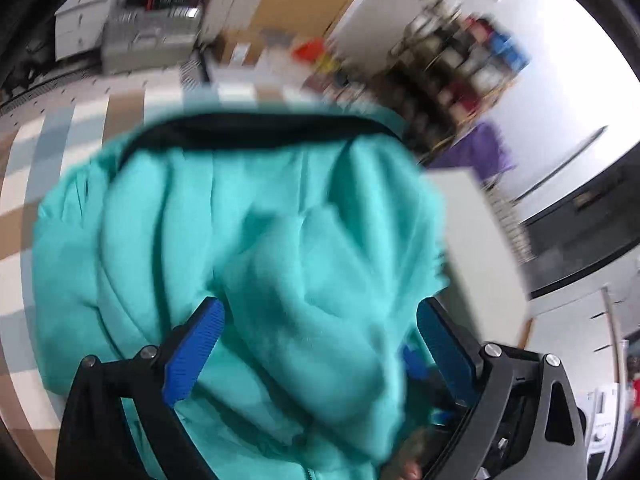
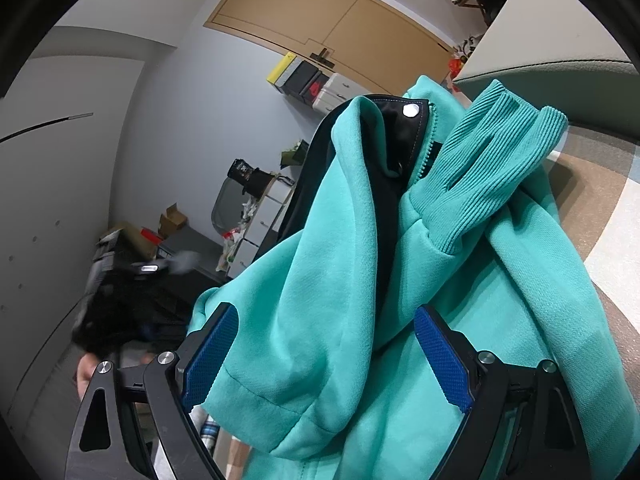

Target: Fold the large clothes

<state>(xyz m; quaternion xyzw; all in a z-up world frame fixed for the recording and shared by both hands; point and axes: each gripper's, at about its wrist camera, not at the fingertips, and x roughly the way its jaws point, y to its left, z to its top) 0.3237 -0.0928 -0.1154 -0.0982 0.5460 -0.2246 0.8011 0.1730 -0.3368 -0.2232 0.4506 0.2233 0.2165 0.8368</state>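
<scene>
My left gripper (image 1: pixel 318 344) has its jaws spread wide, with the bunched teal jacket (image 1: pixel 248 248) bulging between them above the checked worktop (image 1: pixel 60 128); the view is blurred. My right gripper (image 2: pixel 326 356) likewise has its jaws apart around a fold of the jacket, whose ribbed cuff (image 2: pixel 496 160) and black lining (image 2: pixel 384 208) show beyond.

Jacket (image 1: pixel 248 240) bunched on the surface (image 1: pixel 80 128), between left gripper (image 1: pixel 320 344) fingers (image 1: pixel 196 350); shelving (image 1: pixel 460 60) far right.
</scene>
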